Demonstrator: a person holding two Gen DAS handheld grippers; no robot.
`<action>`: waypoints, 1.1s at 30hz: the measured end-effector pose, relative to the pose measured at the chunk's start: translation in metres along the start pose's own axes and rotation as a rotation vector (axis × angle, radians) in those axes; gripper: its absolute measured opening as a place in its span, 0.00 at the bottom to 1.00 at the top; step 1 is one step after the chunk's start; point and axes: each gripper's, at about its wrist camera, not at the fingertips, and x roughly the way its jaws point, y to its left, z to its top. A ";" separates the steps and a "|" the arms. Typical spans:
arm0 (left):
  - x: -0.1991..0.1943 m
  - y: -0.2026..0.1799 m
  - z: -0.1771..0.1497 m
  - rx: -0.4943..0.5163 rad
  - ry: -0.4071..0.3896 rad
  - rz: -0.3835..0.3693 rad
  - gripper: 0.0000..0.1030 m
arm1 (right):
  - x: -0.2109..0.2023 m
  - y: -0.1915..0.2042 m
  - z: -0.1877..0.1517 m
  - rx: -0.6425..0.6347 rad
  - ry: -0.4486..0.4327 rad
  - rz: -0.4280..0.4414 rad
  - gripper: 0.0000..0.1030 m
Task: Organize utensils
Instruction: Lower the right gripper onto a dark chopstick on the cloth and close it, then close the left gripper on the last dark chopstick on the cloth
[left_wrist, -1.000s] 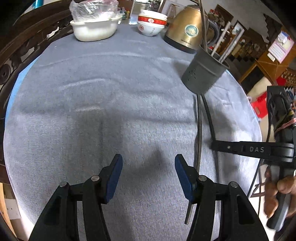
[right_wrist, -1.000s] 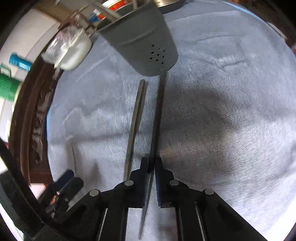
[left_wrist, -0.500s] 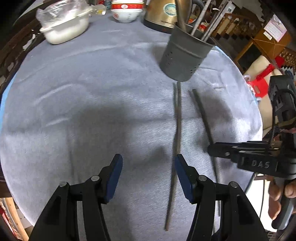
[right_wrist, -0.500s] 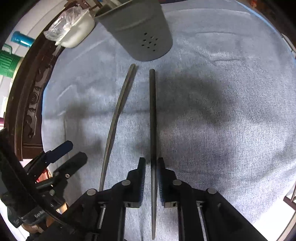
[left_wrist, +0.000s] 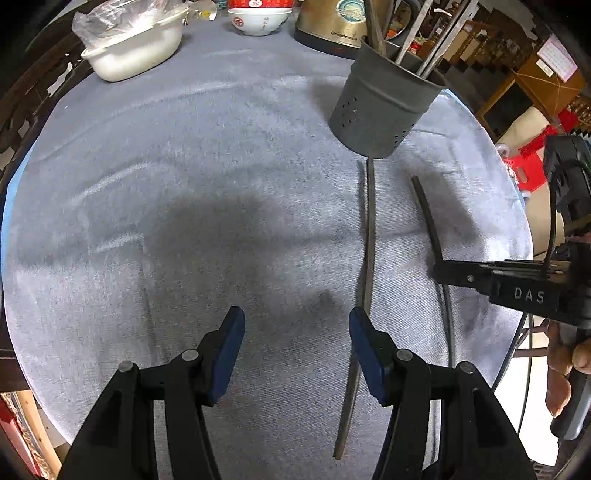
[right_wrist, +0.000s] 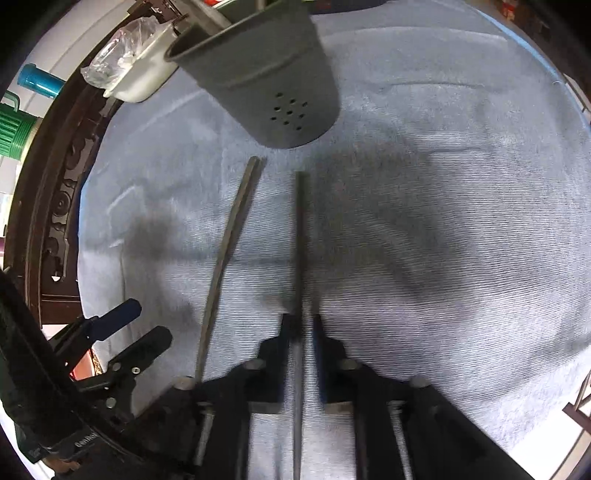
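Right gripper (right_wrist: 301, 325) is pinched tight on one dark chopstick (right_wrist: 300, 240) down on the grey tablecloth (right_wrist: 443, 221). Left gripper (left_wrist: 295, 325) hangs about half open with nothing in it, and the other chopstick (left_wrist: 367, 236) lies just beside its right finger. Further out stands the grey perforated utensil holder (left_wrist: 384, 107) with more utensils in it, then a white tub (left_wrist: 136, 48), bowls (left_wrist: 258, 18) and a brass kettle (left_wrist: 328, 22).

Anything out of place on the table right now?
Two chopsticks lie loose on the cloth instead of in the gray holder: one beside the open left tool, the other clamped in the right tool. Nothing spilled.
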 end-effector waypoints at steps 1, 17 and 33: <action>0.001 -0.003 0.004 0.005 0.007 0.005 0.58 | -0.003 -0.005 -0.001 -0.002 -0.001 -0.012 0.07; 0.040 -0.047 0.055 0.057 0.228 0.068 0.40 | -0.013 -0.048 -0.001 0.010 0.018 0.031 0.08; 0.061 -0.031 0.059 0.077 0.365 0.028 0.06 | -0.002 -0.040 0.013 -0.017 0.111 0.007 0.10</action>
